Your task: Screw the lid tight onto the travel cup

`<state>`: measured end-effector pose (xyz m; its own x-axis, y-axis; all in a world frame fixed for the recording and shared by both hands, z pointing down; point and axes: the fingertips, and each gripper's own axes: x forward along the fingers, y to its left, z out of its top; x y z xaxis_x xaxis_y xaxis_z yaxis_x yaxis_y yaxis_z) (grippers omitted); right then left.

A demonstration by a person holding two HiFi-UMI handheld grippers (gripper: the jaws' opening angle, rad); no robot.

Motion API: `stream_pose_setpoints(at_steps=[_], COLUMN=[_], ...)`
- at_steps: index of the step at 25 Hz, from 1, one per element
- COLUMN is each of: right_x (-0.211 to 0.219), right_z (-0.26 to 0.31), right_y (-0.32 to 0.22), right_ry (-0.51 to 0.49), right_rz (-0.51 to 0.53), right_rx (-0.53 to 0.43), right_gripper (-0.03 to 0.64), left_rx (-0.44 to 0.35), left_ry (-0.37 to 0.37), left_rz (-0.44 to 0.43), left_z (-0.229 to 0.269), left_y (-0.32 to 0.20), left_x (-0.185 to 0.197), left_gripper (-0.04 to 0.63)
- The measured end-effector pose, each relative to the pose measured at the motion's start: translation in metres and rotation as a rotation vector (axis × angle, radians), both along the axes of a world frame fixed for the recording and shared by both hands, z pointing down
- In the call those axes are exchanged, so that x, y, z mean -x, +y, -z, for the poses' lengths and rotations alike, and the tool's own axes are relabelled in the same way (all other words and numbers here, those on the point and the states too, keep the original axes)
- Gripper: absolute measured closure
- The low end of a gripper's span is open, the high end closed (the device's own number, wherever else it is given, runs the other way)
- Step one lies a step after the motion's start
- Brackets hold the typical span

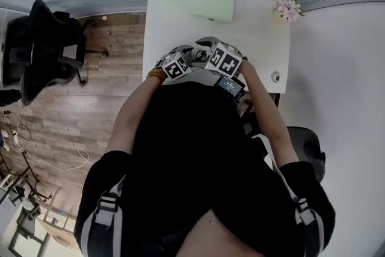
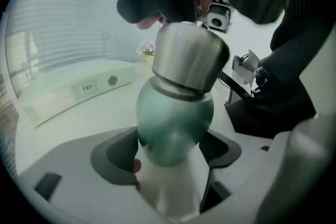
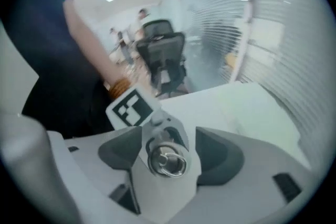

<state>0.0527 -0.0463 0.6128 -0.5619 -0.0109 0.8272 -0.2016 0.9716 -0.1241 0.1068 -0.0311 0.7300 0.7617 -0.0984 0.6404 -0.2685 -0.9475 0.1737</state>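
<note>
Here our left gripper [image 2: 170, 178] has its jaws closed on the green body of the travel cup [image 2: 176, 123]. It holds the cup tilted above the white table [image 1: 258, 39], close in front of us. The steel lid [image 2: 189, 57] sits on top of the cup. Our right gripper [image 3: 167, 165] hangs over it, jaws spread wide to either side of the lid, their pads clear of the metal.
</note>
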Motion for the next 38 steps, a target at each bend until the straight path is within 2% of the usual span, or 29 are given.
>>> stream_pose_setpoints(at_steps=[2,4,8,10,12,16,19,22,27,29,31,33,34,36,38], right_x=[-0.002,-0.011,-0.022,-0.023,-0.025,-0.024,-0.021,-0.017,-0.013,-0.013,-0.014,-0.015,-0.014,-0.010,-0.008], right_z=[0.007,0.000,-0.016,-0.022,-0.025,-0.027,-0.027,-0.027,-0.030,-0.029,-0.030,-0.031,-0.030,-0.023,-0.012], right_y=[-0.011,-0.009,0.004,0.004,0.001,0.000,0.001,0.005,0.015,0.019,0.021,0.021,0.019,0.009,-0.004], right_ry=[-0.084,-0.057,-0.005,-0.001,0.013,0.041,0.049,0.064,0.128,0.194,0.259,0.270,0.245,0.130,-0.005], right_rz=[-0.289,-0.457,-0.629,-0.680,-0.704,-0.673,-0.549,-0.344,0.099,0.227,0.305,0.310,0.268,0.064,-0.238], right_rx=[0.049,0.053,0.089,0.101,0.094,0.110,0.122,0.120,0.101,0.096,0.076,0.045,0.029,0.021,0.037], right_gripper=[0.293,0.293,0.295,0.304,0.344,0.362,0.365,0.365,0.362,0.360,0.359,0.353,0.346,0.313,0.311], left_rx=[-0.007,-0.011,-0.009,-0.008,-0.008,-0.031,-0.031,-0.027,-0.029,-0.029,-0.028,-0.025,-0.023,-0.021,-0.020], left_ry=[0.005,0.008,0.008,0.008,0.006,-0.015,-0.019,-0.025,-0.045,-0.050,-0.055,-0.060,-0.062,-0.064,-0.063], left_rz=[-0.003,-0.002,-0.001,-0.003,-0.006,-0.025,-0.026,-0.026,-0.030,-0.028,-0.023,-0.017,-0.015,-0.013,-0.016], left_z=[0.001,0.001,0.001,0.000,-0.001,-0.002,-0.002,-0.003,-0.005,-0.005,-0.005,-0.006,-0.006,-0.006,-0.007], left_y=[0.000,0.000,0.001,0.000,0.001,0.001,0.001,0.002,0.001,0.001,0.001,0.001,0.001,0.000,0.000], left_x=[0.000,0.002,0.003,0.003,0.002,0.002,0.003,0.002,0.003,0.003,0.003,0.003,0.003,0.001,0.002], left_gripper=[0.230,0.230,0.230,0.230,0.230,0.232,0.232,0.232,0.233,0.233,0.233,0.233,0.233,0.233,0.233])
